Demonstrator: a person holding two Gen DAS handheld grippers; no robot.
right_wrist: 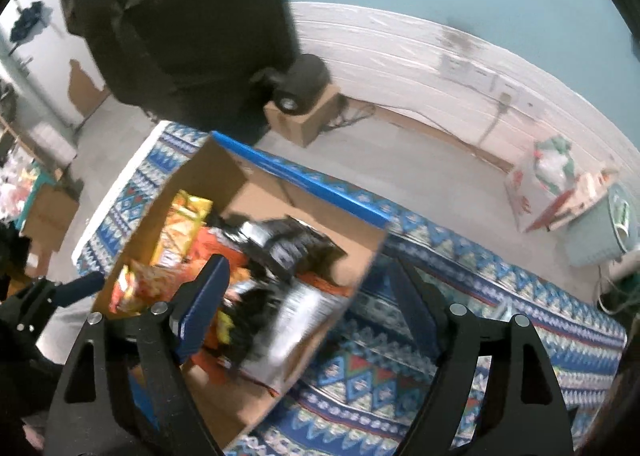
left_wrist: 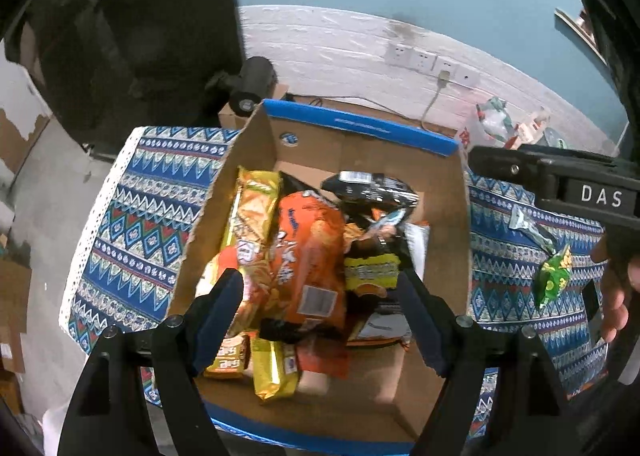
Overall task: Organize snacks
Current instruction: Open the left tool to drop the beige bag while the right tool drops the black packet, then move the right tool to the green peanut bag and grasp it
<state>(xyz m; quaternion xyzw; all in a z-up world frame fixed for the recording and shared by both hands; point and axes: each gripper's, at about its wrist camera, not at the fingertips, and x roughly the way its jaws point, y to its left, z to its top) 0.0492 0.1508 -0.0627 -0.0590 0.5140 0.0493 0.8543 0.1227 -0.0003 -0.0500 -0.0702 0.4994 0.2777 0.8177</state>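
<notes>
Patterned blue cloth (left_wrist: 132, 216) covers my desk, where the cardboard box (left_wrist: 440, 184) holds the snacks (left_wrist: 308, 256). Above it, my left hand-held gripper (left_wrist: 320, 304) gapes wide, empty; my right hand-held gripper (right_wrist: 310, 292) likewise, straddling the box's wall.

White "DAS" lettering stands on the right gripper's body (left_wrist: 600, 196).

1 cardboard box (left_wrist: 440, 192), 1 orange chip bag (left_wrist: 308, 256), 2 yellow wafer packs (left_wrist: 252, 200), 1 black snack bag (left_wrist: 368, 188), 1 green snack packet (left_wrist: 554, 276) outside box, others piled, uncountable
</notes>
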